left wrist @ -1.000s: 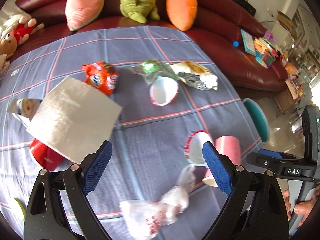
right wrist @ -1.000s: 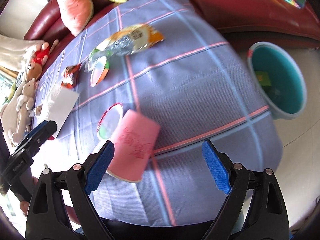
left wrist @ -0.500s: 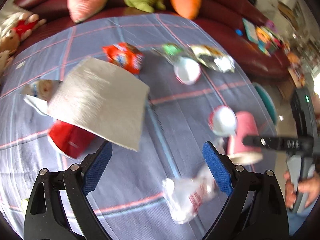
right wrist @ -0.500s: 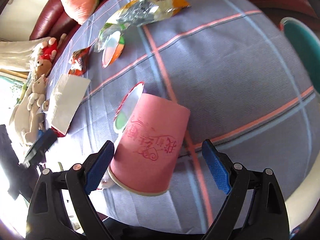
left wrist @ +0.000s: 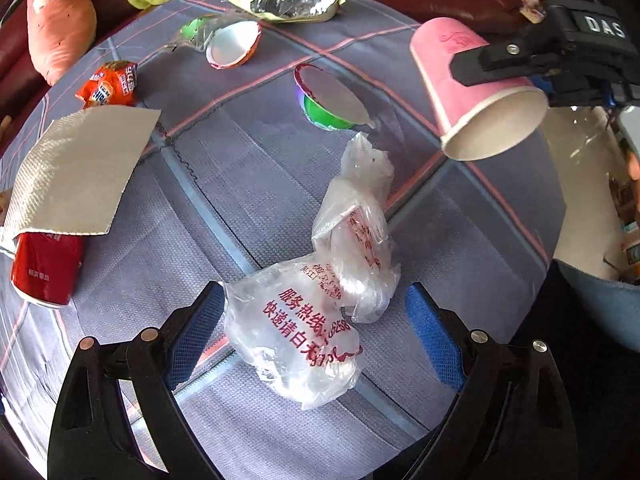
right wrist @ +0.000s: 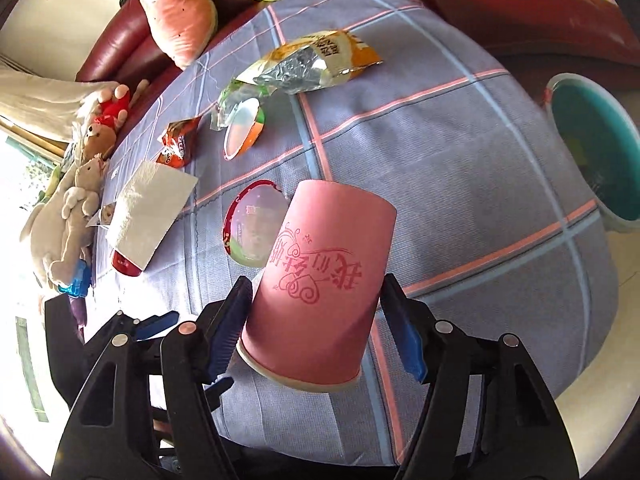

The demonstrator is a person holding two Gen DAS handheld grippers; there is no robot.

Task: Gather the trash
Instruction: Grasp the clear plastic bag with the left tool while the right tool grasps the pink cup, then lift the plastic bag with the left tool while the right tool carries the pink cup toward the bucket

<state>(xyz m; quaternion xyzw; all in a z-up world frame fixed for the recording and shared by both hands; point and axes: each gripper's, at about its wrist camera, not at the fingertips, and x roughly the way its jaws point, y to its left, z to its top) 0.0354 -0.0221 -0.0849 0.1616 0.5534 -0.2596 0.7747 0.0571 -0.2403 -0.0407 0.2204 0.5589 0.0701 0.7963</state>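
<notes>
Purple-grey checked tablecloth (left wrist: 248, 200) with pink and blue lines covers the table, woven texture, dark red leather sofa (right wrist: 108, 52) behind it with plush toys. Left tongs (left wrist: 316, 324) stand wide open, straddling a crumpled clear plastic bag (left wrist: 312, 320) printed with red Chinese text, something like "服务热线"; the blue pads aren't touching it. Right tongs (right wrist: 316, 316) are closing on a pink paper cup (right wrist: 320, 292) with a red swirly Chinese print, rolled rim facing the camera. The cup sits between the pads and looks lifted off the cloth in the left view. "DAS" is printed on the right tongs' body. Scattered around: a shiny foil snack bag (left wrist: 288, 0), two foil-lidded pudding cups (left wrist: 328, 100), an orange wrapper (left wrist: 108, 88), a dimpled paper napkin (left wrist: 76, 164) on a red can (left wrist: 46, 268). Teal bin (right wrist: 592, 152) sits off the table's right side.
</notes>
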